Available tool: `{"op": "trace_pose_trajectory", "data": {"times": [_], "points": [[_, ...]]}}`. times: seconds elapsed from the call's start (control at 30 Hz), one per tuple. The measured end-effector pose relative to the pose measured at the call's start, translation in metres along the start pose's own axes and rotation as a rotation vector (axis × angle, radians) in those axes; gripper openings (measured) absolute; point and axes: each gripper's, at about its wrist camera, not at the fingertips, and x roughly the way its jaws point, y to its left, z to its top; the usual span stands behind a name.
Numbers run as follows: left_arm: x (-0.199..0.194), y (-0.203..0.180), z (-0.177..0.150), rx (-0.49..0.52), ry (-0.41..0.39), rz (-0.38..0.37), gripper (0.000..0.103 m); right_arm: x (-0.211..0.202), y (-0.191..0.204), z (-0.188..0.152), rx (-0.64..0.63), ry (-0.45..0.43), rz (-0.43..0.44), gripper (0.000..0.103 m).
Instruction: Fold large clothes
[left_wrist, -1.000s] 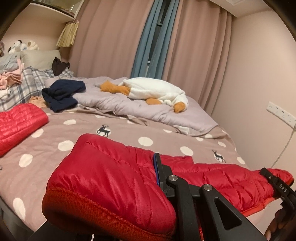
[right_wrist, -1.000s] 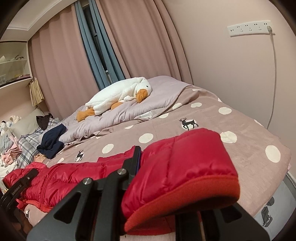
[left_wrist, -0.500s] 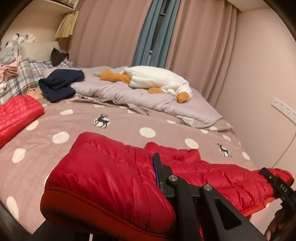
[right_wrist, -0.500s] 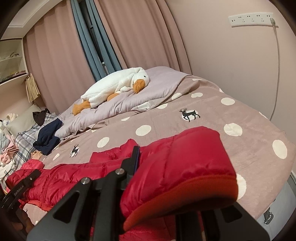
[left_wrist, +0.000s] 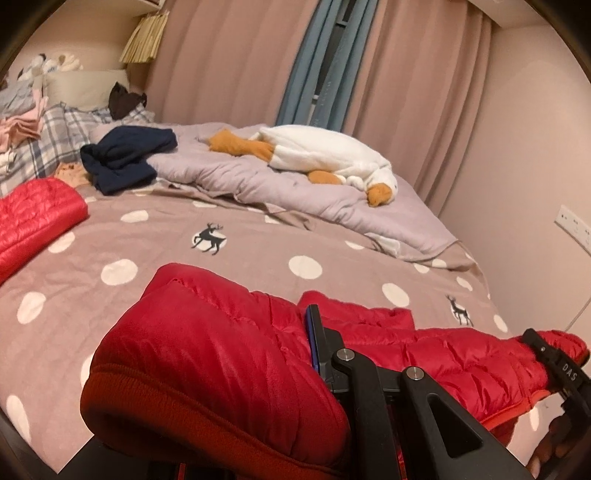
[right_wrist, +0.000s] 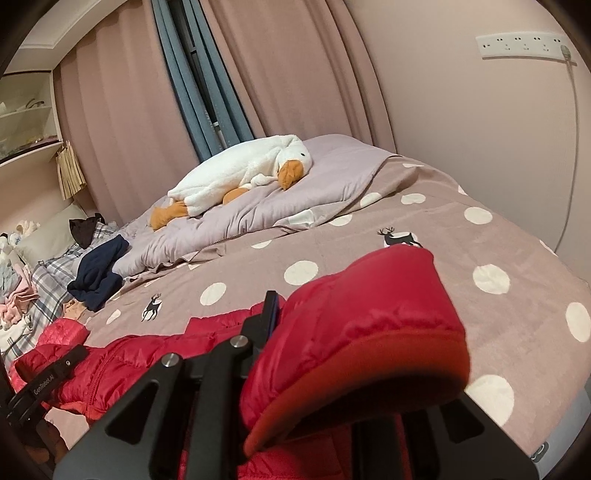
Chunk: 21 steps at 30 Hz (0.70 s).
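Red quilted fabric of the puffer jacket (left_wrist: 436, 354) is stretched low over the near edge of the bed (left_wrist: 258, 254), well short of the plush goose (left_wrist: 325, 155). One cuffed sleeve end is clamped in the left tongs (left_wrist: 295, 354), the other in the right tongs (right_wrist: 291, 332), both clenched on the jacket. Both tongs are held level, pointed across the bed toward the goose, the jacket spanning between them.

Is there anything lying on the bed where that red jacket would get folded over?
Nothing visible: the dotted bedspread just beyond the red jacket is bare. The navy garment and toy goose lie farther back.
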Motion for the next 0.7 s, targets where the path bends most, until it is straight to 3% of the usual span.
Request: {"op": "trace_pose_trajectory", "data": {"times": [0.3, 0.47, 0.53, 0.6, 0.7], "points": [[0.017, 0.001, 0.000, -0.002, 0.044, 0.020, 0.013, 0.017, -0.001, -0.002, 0.005, 0.025, -0.006, 0.019], [0.022, 0.000, -0.003, 0.009, 0.061, 0.029, 0.014, 0.021, -0.004, -0.004, 0.018, 0.038, 0.003, 0.028], [0.023, -0.001, -0.004, 0.013, 0.062, 0.035, 0.023, 0.022, -0.004, -0.006, 0.025, 0.039, 0.010, 0.040], [0.024, -0.001, -0.004, 0.004, 0.056, 0.025, 0.053, 0.023, -0.005, -0.007, 0.033, 0.043, 0.013, 0.048], [0.015, 0.002, -0.004, -0.032, -0.004, 0.028, 0.087, 0.023, -0.006, -0.008, 0.032, 0.037, 0.006, 0.054]]}}
